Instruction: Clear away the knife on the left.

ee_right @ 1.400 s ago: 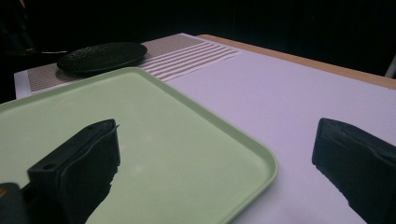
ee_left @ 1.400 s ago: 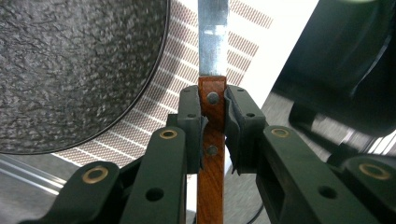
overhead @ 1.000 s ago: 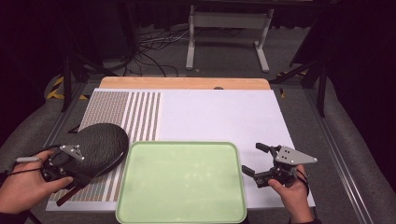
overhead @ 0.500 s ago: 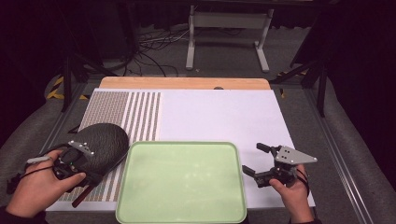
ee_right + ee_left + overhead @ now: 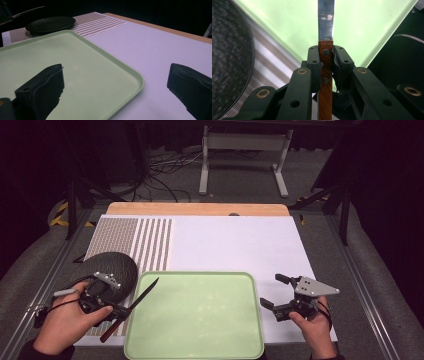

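Observation:
My left gripper (image 5: 119, 316) is shut on the wooden handle of a knife (image 5: 142, 295) at the table's front left. In the left gripper view its jaws (image 5: 326, 58) clamp the handle just below the steel blade (image 5: 326, 22), which points out over the pale green tray (image 5: 362, 22). From above, the blade tip lies over the left rim of the tray (image 5: 195, 275). My right gripper (image 5: 272, 290) is open beside the tray's right edge, with nothing between its fingers (image 5: 47, 82).
A black round plate (image 5: 107, 265) lies on the striped part of the white mat (image 5: 235, 245), just behind my left hand and touching the tray's far left corner. The plate (image 5: 50, 23) also appears far off in the right gripper view. Beyond the table are a metal stand and cables.
My left hand has carried the knife to the right, from the mat's left edge to the tray's left rim. The right hand has stayed put.

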Motion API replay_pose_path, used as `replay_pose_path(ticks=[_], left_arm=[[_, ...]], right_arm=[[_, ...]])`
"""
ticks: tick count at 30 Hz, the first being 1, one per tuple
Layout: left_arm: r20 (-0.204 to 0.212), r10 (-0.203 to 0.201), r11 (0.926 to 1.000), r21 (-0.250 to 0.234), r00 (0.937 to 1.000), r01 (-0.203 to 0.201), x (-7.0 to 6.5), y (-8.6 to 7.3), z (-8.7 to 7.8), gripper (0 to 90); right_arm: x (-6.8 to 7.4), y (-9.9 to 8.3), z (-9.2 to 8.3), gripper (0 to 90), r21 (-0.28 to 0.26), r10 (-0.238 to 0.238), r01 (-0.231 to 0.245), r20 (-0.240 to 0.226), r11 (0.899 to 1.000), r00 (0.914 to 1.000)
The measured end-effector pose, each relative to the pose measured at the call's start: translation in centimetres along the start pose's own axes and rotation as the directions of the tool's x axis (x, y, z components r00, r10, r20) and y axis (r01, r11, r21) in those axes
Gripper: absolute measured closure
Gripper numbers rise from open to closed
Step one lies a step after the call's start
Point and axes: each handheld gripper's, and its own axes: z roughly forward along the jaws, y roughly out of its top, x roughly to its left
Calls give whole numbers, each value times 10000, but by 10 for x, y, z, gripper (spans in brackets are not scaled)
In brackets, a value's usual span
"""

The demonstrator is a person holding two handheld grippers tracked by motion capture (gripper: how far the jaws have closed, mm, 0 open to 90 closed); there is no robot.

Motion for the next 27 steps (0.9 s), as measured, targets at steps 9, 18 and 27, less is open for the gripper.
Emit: replay_pose_path(ticks=[9, 18, 27], left_arm=[[120, 93, 9999, -61, 9999, -92, -7, 10, 12, 776], [351, 130, 9997, -225, 9993, -122, -12, 17, 26, 776], [553, 260, 9996, -145, 9981, -252, -16, 24, 37, 776]], right_arm=[[-1, -1, 0, 16, -6, 8, -8, 4, 10000, 10000], [-1, -1, 0, 16, 20, 34, -34, 10, 10000, 10000], [0, -2, 3, 16, 81, 12, -12, -57, 10000, 10000]])
